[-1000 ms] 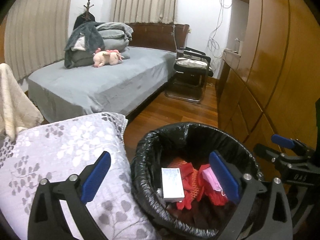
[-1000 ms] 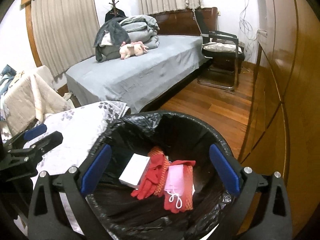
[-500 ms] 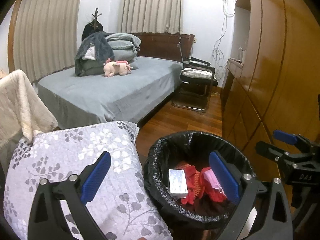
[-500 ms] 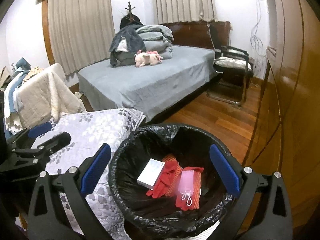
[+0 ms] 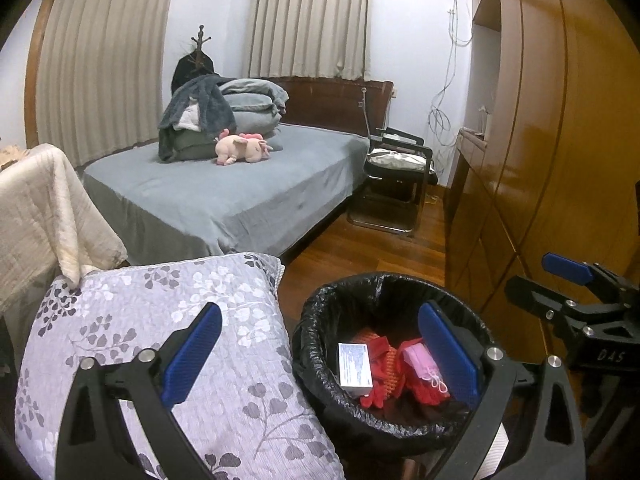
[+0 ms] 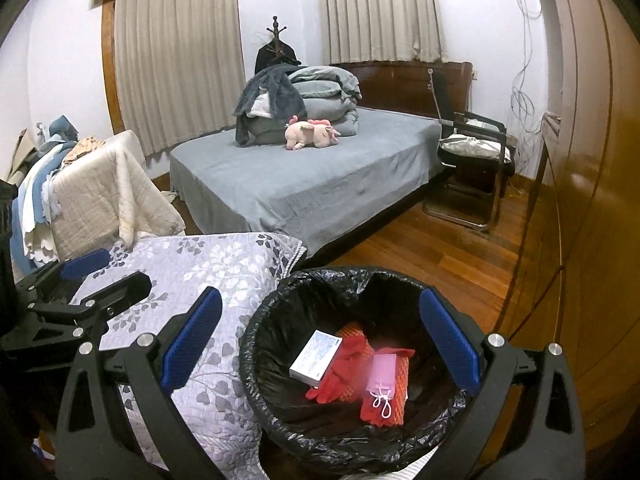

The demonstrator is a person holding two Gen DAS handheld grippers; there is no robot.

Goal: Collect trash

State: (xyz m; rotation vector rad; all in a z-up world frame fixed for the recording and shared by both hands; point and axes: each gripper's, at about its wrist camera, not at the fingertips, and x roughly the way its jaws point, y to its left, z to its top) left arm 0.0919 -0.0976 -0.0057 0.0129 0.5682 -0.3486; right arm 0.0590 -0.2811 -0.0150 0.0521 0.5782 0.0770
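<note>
- Black plastic lined the trash bin [image 6: 276,320], which stood on the wooden floor [image 6: 432,256] just beside a floral quilt [image 6: 224,264].
- Inside the bin lay the collected trash: a white box [image 6: 316,358], red gloves [image 6: 344,368] and a pink face mask [image 6: 382,376] on top of the gloves.
- Both tools were above the bin and carried nothing. The left gripper [image 5: 320,360] had its blue pads spread wide, and the right gripper [image 6: 320,360] was spread wide in the same way.
- No other loose trash was visible on the quilt or on the floor near the bin, so I judged the collecting to be close to finished.
- One risk, as I judged it: the liner edge looked loose and wrinkled, so a finger that caught it could pull the bag off the rim or tip the bin.
- Another risk was the two grippers hitting each other, because the right one [image 5: 576,304] was near the left one over the same bin.
- The pink plush toy [image 6: 312,134] on the bed [image 6: 320,184] could be taken for trash by mistake, since its colour was similar to the mask.
- Letters on the right gripper's body seemed to read "DAS". The print on the white box was too small to read.
</note>
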